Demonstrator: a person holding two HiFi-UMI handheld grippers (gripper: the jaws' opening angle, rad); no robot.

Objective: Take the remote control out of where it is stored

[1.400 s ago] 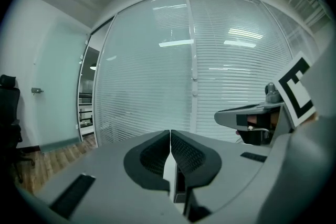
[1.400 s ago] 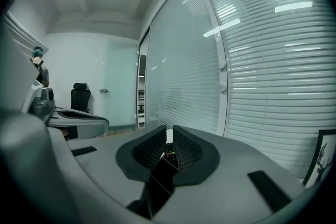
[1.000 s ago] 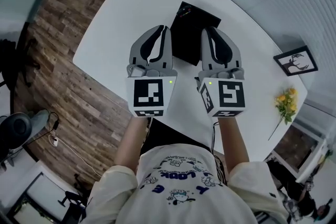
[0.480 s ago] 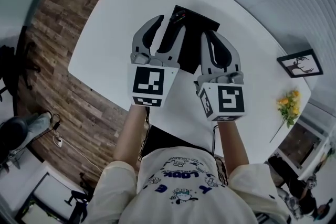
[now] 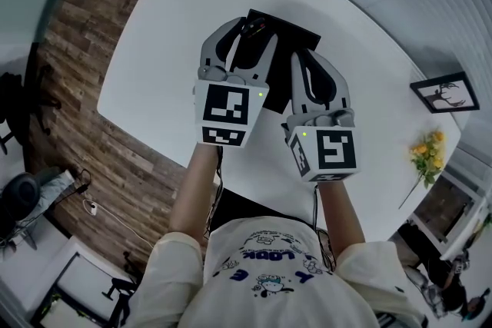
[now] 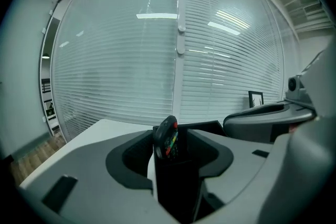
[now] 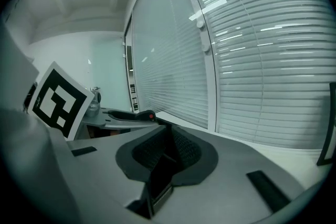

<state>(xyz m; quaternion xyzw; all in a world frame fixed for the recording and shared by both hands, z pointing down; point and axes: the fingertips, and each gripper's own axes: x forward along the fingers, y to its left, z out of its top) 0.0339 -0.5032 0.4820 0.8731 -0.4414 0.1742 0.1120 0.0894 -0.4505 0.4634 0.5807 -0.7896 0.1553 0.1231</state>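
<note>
The left gripper [image 5: 244, 46] has its jaws spread wide, one on each side of the remote control [image 6: 167, 136]; neither jaw touches it, as far as its own view shows; the remote control stands upright between these jaws, with its lower part inside a black storage box [image 5: 296, 31] and its top end with the coloured buttons rising above the rim; the box is directly in front of both grippers, on a white table [image 5: 177, 19]; the right gripper [image 5: 304, 57] is just beside the left one, on the right part of the box, and its jaws are pressed together on a thin black wall of this box, which runs between the ribbed pads in the right gripper view; from that view the remote's top with a red button shows to the left of the jaws, beyond the left gripper's grey finger; far to the right of the right gripper, at the table edge, lie a small picture frame [image 5: 443, 92] and some yellow flowers [image 5: 428, 154]; ahead of both grippers, behind the table, is a glass wall with closed blinds [image 6: 131, 60].
</note>
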